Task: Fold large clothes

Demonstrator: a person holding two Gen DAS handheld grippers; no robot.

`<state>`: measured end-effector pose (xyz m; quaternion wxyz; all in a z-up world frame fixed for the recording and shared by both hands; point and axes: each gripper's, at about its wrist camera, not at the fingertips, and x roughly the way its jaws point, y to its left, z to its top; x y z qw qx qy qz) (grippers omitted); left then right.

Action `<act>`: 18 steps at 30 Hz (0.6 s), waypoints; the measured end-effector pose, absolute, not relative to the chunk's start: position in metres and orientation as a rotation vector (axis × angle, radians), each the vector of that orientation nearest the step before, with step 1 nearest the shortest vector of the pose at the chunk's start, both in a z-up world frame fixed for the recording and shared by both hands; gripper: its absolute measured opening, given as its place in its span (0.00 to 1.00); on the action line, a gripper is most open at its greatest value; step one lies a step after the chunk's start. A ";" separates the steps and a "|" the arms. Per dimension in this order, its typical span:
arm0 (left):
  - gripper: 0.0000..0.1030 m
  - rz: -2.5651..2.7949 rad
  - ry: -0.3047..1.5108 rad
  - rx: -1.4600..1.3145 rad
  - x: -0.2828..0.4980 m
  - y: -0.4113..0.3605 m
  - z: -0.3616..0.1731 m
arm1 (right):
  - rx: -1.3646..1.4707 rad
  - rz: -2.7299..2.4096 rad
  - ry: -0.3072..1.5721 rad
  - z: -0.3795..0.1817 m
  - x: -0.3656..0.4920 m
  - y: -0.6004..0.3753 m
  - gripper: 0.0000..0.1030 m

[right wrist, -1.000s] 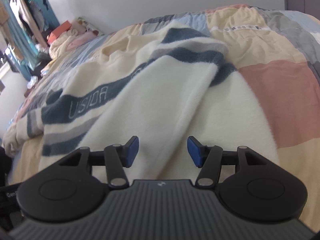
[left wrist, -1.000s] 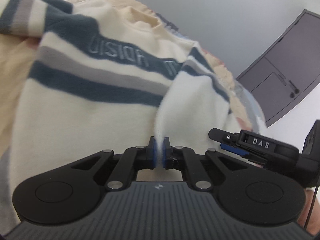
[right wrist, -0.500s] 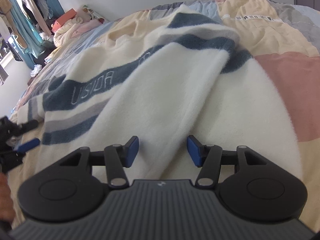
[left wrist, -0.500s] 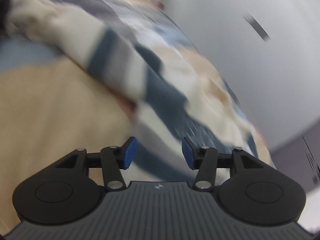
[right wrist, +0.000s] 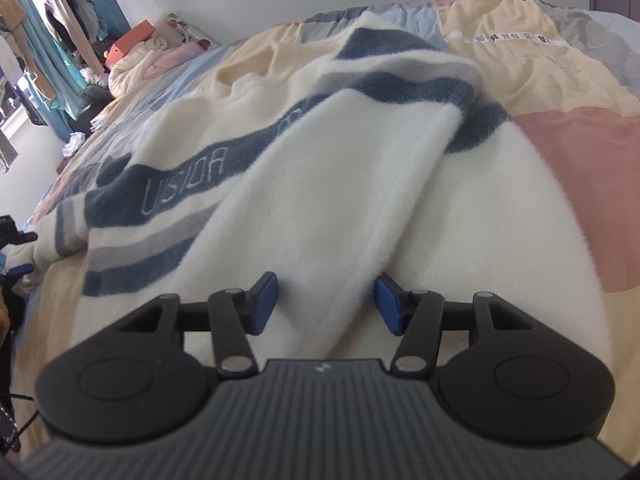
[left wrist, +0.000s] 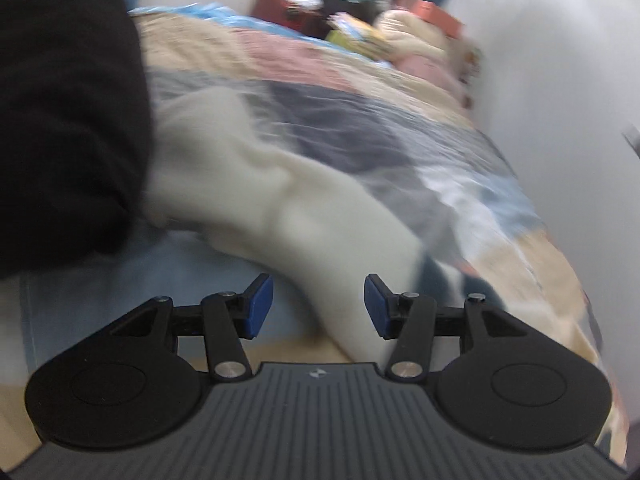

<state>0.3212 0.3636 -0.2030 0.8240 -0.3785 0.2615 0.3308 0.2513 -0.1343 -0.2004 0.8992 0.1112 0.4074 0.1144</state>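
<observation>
Cream fleece fills most of what my left wrist camera gives me, though the picture is smeared. My left claw (left wrist: 319, 306) stands spread, its blue pads (left wrist: 258, 304) apart with nothing pinched; its jaws have just been opening, and now only a soft cream sleeve (left wrist: 304, 220) of the sweater runs past the gap beneath them, untouched as far as I can tell. That sleeve lies across the patchwork quilt (left wrist: 400, 112) of the bed. A black sleeve (left wrist: 64, 104) of the person blocks the upper left. At the far end of the bed I make out a blurred heap of bedding and boxes (left wrist: 404, 40).

From my right wrist camera the view is sharp. My right claw (right wrist: 327, 304) is spread too, gripping nothing, hanging just over the sweater (right wrist: 280, 184). The garment lies flat on the bed's quilt (right wrist: 580, 140), cream with dark blue and grey stripes and raised lettering in the blue band (right wrist: 184, 184). One sleeve (right wrist: 360, 168) is folded diagonally across the body, and its cuff end runs down between my pads. At the left edge I glimpse the tip of the other claw (right wrist: 18, 252) beside the far sleeve. Clothes hang on a rack (right wrist: 48, 20) in the corner.
</observation>
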 end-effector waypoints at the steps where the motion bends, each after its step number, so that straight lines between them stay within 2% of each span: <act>1: 0.55 0.727 0.560 -0.816 0.321 0.372 -0.207 | 0.229 0.236 0.843 -0.201 0.252 -0.133 0.56; 7: 0.56 0.762 0.540 -0.904 0.324 0.410 -0.227 | 0.197 0.225 0.820 -0.204 0.264 -0.129 0.56; 14: 0.55 0.767 0.373 -1.038 0.335 0.433 -0.245 | 0.148 0.221 0.792 -0.208 0.276 -0.123 0.56; 16: 0.47 0.776 0.347 -1.034 0.337 0.437 -0.247 | 0.134 0.216 0.783 -0.208 0.279 -0.121 0.56; 18: 0.23 0.798 0.370 -1.011 0.343 0.439 -0.246 | 0.128 0.213 0.775 -0.207 0.282 -0.120 0.56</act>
